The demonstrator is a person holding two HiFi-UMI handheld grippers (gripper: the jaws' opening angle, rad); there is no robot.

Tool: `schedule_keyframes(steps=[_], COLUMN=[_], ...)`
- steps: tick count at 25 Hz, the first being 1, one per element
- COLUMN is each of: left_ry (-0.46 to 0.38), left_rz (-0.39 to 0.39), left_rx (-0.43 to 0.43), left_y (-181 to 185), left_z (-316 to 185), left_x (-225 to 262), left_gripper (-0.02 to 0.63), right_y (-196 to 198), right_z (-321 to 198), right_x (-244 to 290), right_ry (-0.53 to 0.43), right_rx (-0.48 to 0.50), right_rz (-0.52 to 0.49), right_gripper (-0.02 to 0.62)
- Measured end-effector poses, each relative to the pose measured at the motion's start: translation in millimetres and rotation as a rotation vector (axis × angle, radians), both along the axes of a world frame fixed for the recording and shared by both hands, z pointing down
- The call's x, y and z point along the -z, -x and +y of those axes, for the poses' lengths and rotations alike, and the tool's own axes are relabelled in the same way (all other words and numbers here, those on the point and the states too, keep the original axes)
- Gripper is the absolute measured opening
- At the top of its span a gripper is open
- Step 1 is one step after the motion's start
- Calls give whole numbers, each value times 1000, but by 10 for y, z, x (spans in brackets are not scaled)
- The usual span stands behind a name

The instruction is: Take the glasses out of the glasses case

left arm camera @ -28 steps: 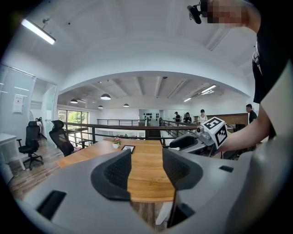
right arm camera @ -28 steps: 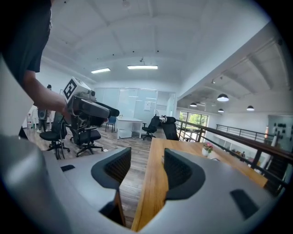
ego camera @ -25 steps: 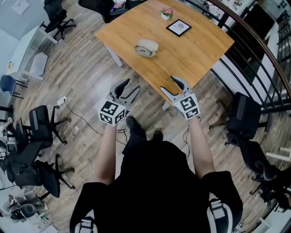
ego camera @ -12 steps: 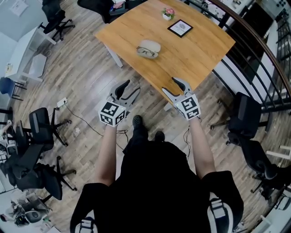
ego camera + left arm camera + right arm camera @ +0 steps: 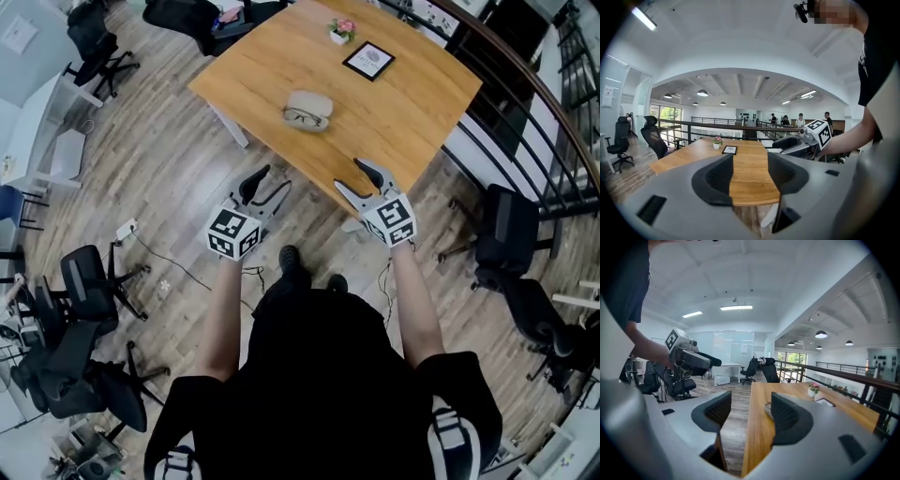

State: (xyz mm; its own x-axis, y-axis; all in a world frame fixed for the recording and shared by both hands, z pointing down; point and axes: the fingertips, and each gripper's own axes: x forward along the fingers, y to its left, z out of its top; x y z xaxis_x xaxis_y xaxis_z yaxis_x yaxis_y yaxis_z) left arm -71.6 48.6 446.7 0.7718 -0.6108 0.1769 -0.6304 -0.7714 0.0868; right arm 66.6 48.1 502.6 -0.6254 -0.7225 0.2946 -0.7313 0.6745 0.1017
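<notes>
A beige glasses case (image 5: 308, 101) lies on the wooden table (image 5: 394, 108), and dark-framed glasses (image 5: 302, 118) rest against its near side. I cannot tell whether the case is open. Both grippers hang in the air short of the table's near edge, well away from the case. My left gripper (image 5: 270, 183) is open with nothing between its jaws, and so is my right gripper (image 5: 352, 176). In the right gripper view (image 5: 751, 416), a sliver of the case (image 5: 767, 409) shows past the right jaw. The left gripper view (image 5: 750, 176) looks along the table top (image 5: 750, 164).
A small pot of pink flowers (image 5: 343, 28) and a black picture frame (image 5: 367, 59) stand at the table's far side. Office chairs (image 5: 89, 272) stand on the wood floor to the left. A chair (image 5: 502, 234) and a railing (image 5: 553, 141) are on the right.
The person has stepped slightly nearer the table. Both grippers stay open, held the same way in front of the body.
</notes>
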Motion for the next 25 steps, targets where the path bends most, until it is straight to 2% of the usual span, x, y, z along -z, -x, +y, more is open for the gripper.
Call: schedule_keyframes(steps=[9,12,19,25], left_ry=[22,27,42,57], left_rz=[7,11,12,15], left_rx=[-62,-81,-108,-111], left_y=[255,346,605,748], left_z=[-440,-533,-716,-851], left_x=[-66,-86,-136,-183], left_gripper=[236,236,236,236], right_y=[306,388,619,638], right_z=[-356,-439,-619,-728], right_x=[-31,-42,-61,-89], right_ry=[10,13,16,10], right_rx=[-43,-62,-101,-153], right_rz=[-3,-6,8,17], right_gripper=[278,244,244,221])
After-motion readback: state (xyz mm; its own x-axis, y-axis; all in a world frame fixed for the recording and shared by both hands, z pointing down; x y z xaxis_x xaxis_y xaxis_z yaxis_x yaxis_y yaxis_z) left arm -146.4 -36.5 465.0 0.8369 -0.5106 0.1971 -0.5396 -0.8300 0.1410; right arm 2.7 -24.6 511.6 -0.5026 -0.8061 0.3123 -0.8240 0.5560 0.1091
